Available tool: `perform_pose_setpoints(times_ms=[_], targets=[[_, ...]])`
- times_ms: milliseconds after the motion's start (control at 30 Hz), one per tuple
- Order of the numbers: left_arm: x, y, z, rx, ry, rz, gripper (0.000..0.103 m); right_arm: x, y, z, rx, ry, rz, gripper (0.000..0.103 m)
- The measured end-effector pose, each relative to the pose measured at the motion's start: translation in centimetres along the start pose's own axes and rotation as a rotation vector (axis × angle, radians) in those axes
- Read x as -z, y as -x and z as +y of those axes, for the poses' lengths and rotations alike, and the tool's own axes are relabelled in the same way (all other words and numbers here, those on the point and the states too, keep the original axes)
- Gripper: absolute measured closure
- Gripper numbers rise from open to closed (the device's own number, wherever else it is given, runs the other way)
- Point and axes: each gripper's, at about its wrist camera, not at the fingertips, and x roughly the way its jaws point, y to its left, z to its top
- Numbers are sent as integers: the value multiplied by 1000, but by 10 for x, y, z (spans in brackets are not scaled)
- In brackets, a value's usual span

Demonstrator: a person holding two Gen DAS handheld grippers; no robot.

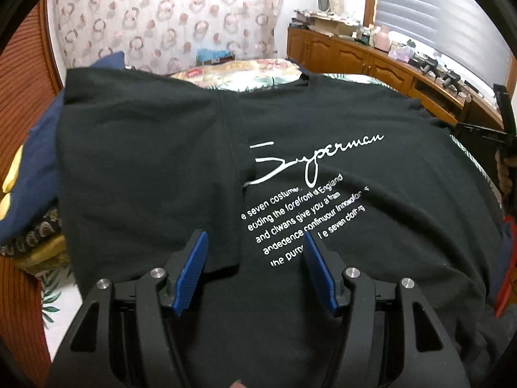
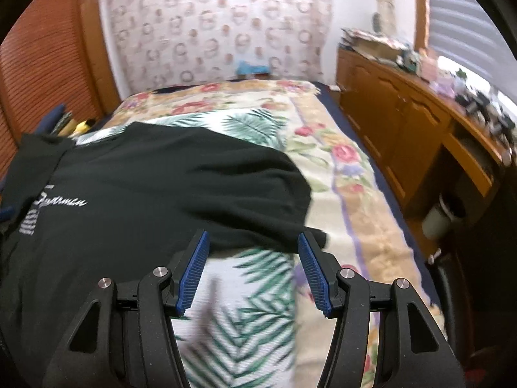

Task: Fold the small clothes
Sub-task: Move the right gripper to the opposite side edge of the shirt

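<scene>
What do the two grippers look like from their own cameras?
Both match. The left gripper and right gripper each have matte black angular linkage arms with triangular cutouts, round silver pivot pins, and two fingers faced with ribbed blue pads. No cables or markings show.

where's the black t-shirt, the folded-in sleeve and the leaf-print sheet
black t-shirt (image 1: 371,168), left wrist view, on plain chest fabric right of the white script print
folded-in sleeve (image 1: 145,168), left wrist view, middle of the flap laid over the shirt front
leaf-print sheet (image 2: 245,323), right wrist view, on a green frond
</scene>
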Motion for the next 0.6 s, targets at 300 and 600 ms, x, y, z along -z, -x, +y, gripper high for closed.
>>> perform_pose_setpoints(times_ms=[300,600], targets=[[0,-3,-1,-18,-5,16,41,0,-18,-27,-14,-81,51,44],[-2,-8,1,-6,-6,24,31,-7,-36,-48,-110,-162,95,49]])
